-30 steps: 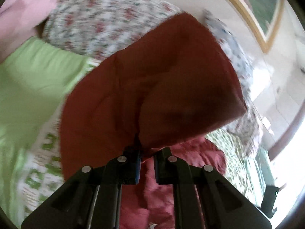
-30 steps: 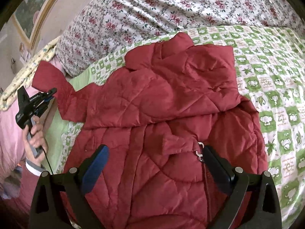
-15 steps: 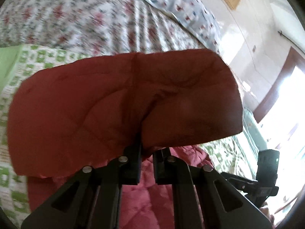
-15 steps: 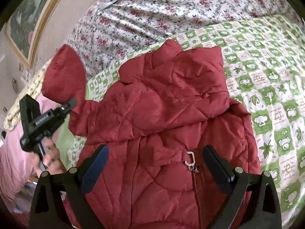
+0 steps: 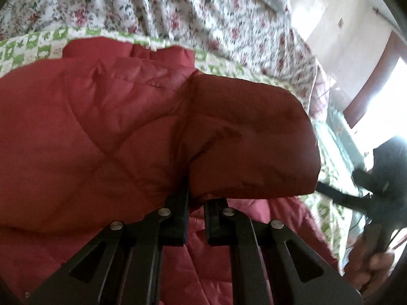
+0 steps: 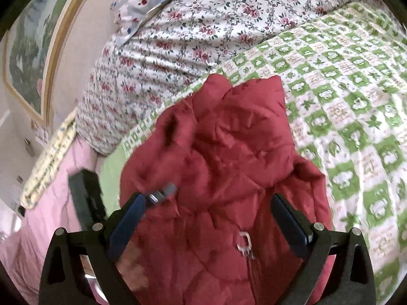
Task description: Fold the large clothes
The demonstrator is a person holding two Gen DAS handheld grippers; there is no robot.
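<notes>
Red jacket [image 6: 223, 167] sleeve [image 5: 244, 137], clamped in left tongs [image 5: 194, 203], hides the bed; right tongs [image 6: 211, 218] gape.

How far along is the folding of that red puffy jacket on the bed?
Early still. Done: the red quilted jacket lies spread on the green checked bedspread, zip side up. In hand: the left gripper is shut on a sleeve, held over the jacket's body. The right gripper hovers open, holding nothing. Left: the other sleeve and folding the body.

A home bedroom; bed under a green-checked quilt [image 6: 356, 106], floral duvet [image 6: 203, 25] heaped behind, pink bedding [image 6: 51, 203], framed picture [image 6: 33, 58] on wall
</notes>
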